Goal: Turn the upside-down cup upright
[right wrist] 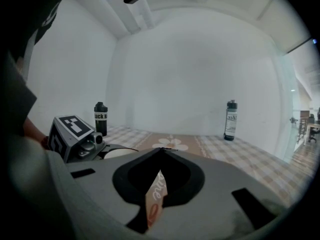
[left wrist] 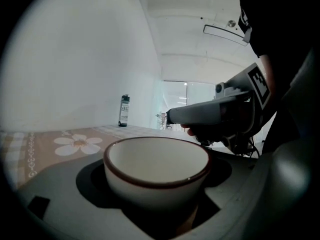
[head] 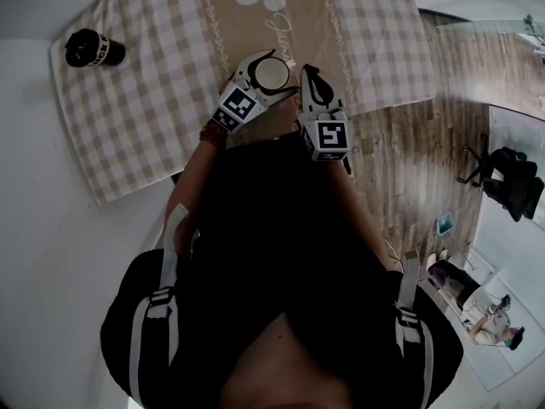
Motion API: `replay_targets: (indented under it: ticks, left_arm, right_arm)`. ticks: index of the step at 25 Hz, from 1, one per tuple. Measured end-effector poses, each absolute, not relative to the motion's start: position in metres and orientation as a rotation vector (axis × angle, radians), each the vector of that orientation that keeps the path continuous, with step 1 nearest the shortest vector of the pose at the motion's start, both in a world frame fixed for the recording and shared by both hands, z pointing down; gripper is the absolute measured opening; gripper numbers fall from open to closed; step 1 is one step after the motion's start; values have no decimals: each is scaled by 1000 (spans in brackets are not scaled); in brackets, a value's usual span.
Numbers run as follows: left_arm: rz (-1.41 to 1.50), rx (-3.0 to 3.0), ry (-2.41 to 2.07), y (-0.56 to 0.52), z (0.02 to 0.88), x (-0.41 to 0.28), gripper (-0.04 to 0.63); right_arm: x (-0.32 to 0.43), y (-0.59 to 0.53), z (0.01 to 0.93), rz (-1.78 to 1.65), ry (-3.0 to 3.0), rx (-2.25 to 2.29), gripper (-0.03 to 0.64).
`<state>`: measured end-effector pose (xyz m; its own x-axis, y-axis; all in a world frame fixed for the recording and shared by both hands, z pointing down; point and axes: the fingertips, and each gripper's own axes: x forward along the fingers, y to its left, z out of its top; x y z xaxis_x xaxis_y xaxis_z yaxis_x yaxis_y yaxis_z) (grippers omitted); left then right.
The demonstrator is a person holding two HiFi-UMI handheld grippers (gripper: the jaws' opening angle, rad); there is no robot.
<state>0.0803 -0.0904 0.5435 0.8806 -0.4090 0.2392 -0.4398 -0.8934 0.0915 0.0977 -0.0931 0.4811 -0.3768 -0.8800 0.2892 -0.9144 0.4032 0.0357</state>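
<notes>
two bottles stand well back on the beige checked cloth with a white daisy [head: 128, 118] over the worktop: the black bottle with a white band [right wrist: 100, 118] shows "uck k", while the slim dark bottle [right wrist: 230, 120] has a label too small to read. the left tongs [head: 279, 58] clasp the white ceramic cup with a brown rim [left wrist: 156, 169] near the cloth's front edge, mouth up and axis vertical, with open cloth beyond. the right tongs [right wrist: 161, 150] are clenched empty just beside it.

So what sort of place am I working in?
Likely an office or lab space: a checked tablecloth spread over a table, wood-look flooring, and a black office chair off to the side.
</notes>
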Motion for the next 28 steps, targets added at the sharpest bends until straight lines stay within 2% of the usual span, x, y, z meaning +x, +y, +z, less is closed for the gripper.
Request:
replay_targets:
  ticks: [9,15,20,25,28]
  left_arm:
    - [169,2896,-669,-85,499,46,422]
    - [-13,2885,-664,-73,463,27,422]
    - [-16,2864,-709,-74,472,13,422]
    - [-38,2874,-655,-68,465,14,422]
    - [-36,2875,-641,-65,461,17,422]
  right_arm:
    - [107,-94,490,217,-2404,1540,3]
    - [66,-86,479,91,-2593,1300,3]
    - [47,-81,474,61,-2661,1204,5]
    - [42,-82,474,99,-2707,1147,15]
    - [40,-79,472,141,-2755,1109,63]
